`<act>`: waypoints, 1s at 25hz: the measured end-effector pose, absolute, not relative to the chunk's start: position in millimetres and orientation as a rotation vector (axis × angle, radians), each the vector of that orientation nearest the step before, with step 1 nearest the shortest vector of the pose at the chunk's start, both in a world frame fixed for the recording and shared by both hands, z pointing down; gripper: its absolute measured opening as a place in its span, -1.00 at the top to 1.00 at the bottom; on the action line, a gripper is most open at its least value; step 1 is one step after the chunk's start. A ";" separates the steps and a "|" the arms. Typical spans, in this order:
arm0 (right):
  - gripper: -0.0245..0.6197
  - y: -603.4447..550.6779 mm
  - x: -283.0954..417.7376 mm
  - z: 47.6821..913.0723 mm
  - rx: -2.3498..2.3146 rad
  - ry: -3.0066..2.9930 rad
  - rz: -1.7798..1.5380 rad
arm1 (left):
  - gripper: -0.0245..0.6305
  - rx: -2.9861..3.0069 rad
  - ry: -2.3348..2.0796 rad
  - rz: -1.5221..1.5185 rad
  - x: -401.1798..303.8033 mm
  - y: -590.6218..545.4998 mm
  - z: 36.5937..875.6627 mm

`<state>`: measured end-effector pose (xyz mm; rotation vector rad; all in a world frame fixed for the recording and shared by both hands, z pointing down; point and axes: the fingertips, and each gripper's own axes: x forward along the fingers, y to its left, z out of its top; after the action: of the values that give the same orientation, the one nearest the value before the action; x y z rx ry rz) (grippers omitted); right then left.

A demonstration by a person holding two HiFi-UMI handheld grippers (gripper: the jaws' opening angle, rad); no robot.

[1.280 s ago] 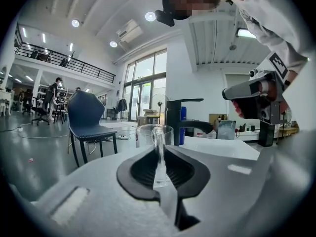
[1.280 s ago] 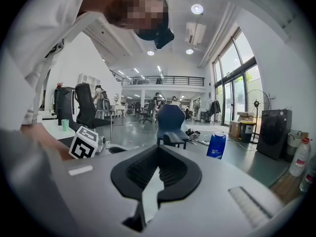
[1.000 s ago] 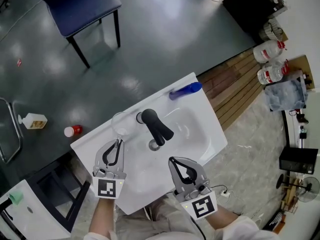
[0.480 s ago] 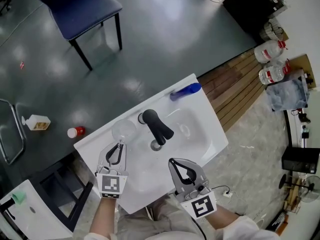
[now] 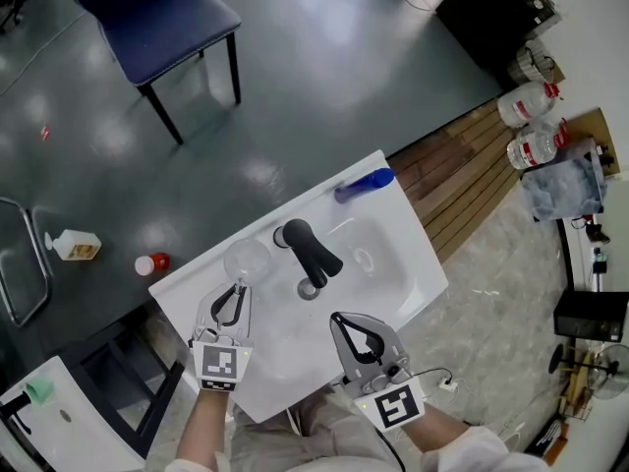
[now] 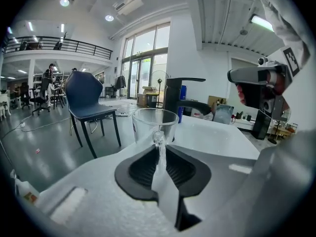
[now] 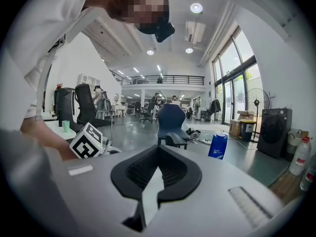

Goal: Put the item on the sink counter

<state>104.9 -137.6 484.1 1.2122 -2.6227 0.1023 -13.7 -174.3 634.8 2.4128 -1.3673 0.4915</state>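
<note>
A clear glass mug stands upright on the white sink counter, left of the black faucet. My left gripper is right behind it. In the left gripper view the mug fills the middle and its thin handle sits between my left gripper's tips. The jaws are opening and a narrow slit shows between them. My right gripper is over the counter's near edge, shut and empty, and it looks the same in its own view.
A blue bottle lies at the counter's far edge, and the basin is to the right of the faucet. On the dark floor are a blue chair, a small bottle and a red-capped item. Water bottles stand far right.
The left gripper and the mug have barely shifted, and the mug stands on the counter throughout. The right gripper has not moved.
</note>
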 end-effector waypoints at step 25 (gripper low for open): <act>0.91 -135.1 88.0 478.8 1.206 -2.607 0.102 | 0.39 2.393 -1.390 0.469 -35.9 -152.9 614.1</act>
<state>88.0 -135.1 478.8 1.2061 -2.6068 0.1020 -35.9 -152.9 614.1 2.3931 -1.3895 0.4689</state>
